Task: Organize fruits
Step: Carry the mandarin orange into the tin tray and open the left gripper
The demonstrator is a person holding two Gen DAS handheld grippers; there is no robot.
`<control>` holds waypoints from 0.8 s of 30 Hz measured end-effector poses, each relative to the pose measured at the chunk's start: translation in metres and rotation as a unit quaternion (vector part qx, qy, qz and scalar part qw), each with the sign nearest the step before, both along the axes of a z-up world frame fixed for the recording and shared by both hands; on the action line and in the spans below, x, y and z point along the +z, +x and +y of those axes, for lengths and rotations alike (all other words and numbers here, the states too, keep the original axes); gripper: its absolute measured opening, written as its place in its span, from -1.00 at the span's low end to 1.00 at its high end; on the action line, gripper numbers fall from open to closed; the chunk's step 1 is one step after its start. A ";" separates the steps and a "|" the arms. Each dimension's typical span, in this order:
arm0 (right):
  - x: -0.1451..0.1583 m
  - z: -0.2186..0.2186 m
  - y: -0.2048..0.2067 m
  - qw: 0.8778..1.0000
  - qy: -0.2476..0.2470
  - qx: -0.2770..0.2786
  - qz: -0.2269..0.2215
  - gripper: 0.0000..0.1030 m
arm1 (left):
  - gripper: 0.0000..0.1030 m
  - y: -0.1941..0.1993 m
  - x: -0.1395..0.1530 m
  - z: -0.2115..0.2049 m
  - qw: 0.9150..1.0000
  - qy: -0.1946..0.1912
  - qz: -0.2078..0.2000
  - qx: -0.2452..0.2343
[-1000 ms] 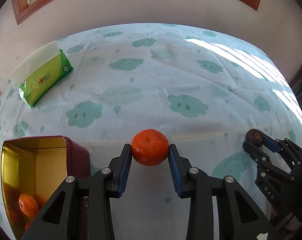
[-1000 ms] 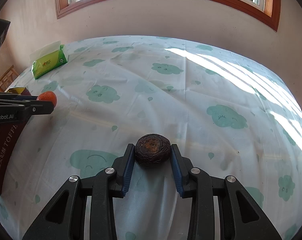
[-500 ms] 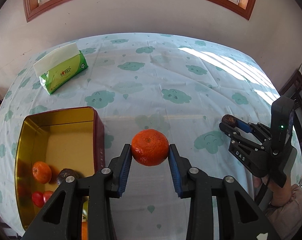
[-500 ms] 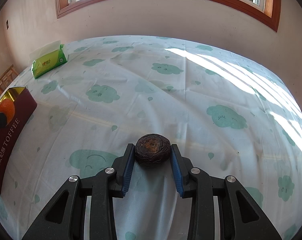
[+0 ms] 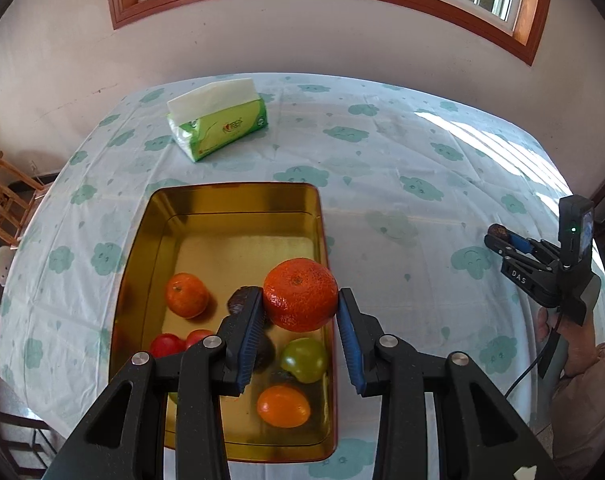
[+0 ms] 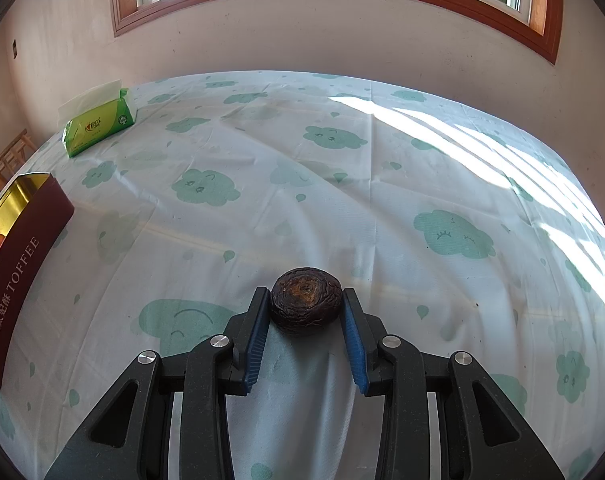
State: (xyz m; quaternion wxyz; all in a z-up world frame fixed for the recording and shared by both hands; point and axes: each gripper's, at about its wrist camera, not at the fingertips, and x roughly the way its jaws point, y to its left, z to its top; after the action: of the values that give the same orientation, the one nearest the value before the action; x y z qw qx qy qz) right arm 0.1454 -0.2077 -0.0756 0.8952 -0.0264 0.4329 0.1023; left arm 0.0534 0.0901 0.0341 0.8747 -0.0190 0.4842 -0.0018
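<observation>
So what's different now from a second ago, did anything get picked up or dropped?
Nothing was picked up or dropped. The left gripper carried its orange leftward from above the cloth to above the gold tin, whose fruit now shows beneath. The right gripper stayed put over the tablecloth, still clamping the dark wrinkled fruit.

The gold-lined tin (image 5: 238, 196), open at the top, sits near the tablecloth's (image 5: 382, 168) left edge. Its far half is bare floor, while a small mandarin (image 5: 186, 295), two red fruits (image 5: 166, 345), a green fruit (image 5: 304, 360), a dark fruit (image 5: 240, 300) and an orange one (image 5: 283, 406) crowd the near half. A tissue pack (image 5: 218, 124) stands toward the far-left corner, well apart from the tin. The cloth's middle and right side lie open in both views.
</observation>
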 end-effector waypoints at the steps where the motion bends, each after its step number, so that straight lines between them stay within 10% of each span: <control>1: 0.000 0.000 0.000 1.000 0.000 0.000 0.000 -0.28 | -0.36 -0.002 -0.002 0.008 1.000 -0.001 0.003 0.009; 24: 0.000 0.000 0.000 1.000 -0.001 0.000 0.000 -0.28 | -0.36 -0.033 -0.042 0.052 0.998 -0.018 0.048 0.033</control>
State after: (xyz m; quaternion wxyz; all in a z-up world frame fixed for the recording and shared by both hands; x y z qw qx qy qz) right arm 0.1458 -0.2074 -0.0757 0.8952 -0.0272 0.4330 0.1023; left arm 0.0207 0.1418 -0.0082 0.8496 -0.0502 0.5247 0.0190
